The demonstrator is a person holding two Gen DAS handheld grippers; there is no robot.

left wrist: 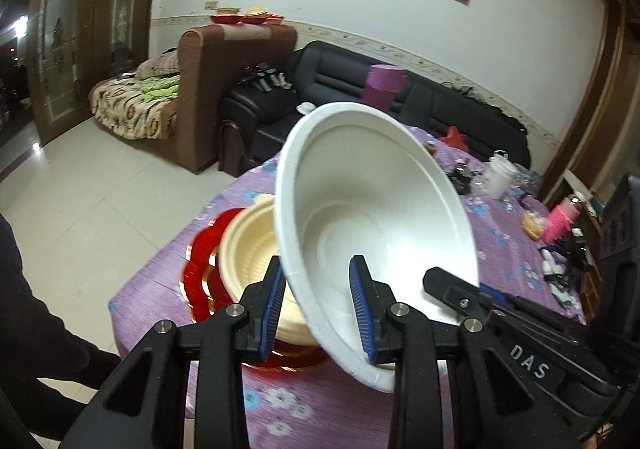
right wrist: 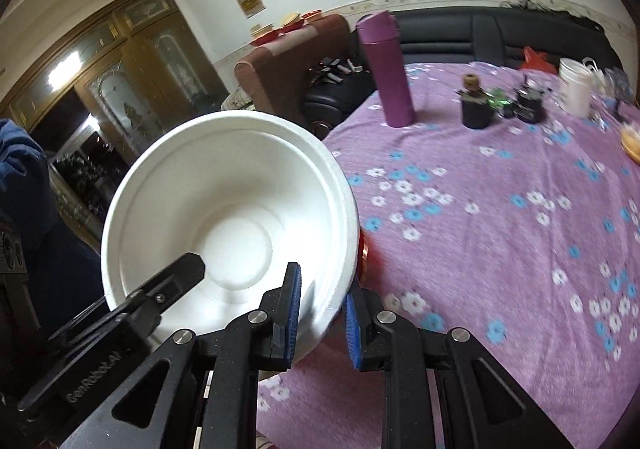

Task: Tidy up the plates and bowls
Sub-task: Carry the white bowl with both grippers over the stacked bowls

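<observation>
On the left of the bench (left wrist: 500, 249), draped in purple flowered cloth, a scalloped red plate (left wrist: 204, 273) carries a smooth cream bowl (left wrist: 248, 249). Above them a white foam bowl (left wrist: 372, 209), round with a flat base, is held off the cloth, tilted with its mouth facing the cameras. The left hand-held gripper (left wrist: 316, 309) pinches its rim on one side; the right hand-held gripper (right wrist: 322, 323) pinches the opposite rim wall. A tall purple tumbler (right wrist: 386, 73) stands upright farther back.
</observation>
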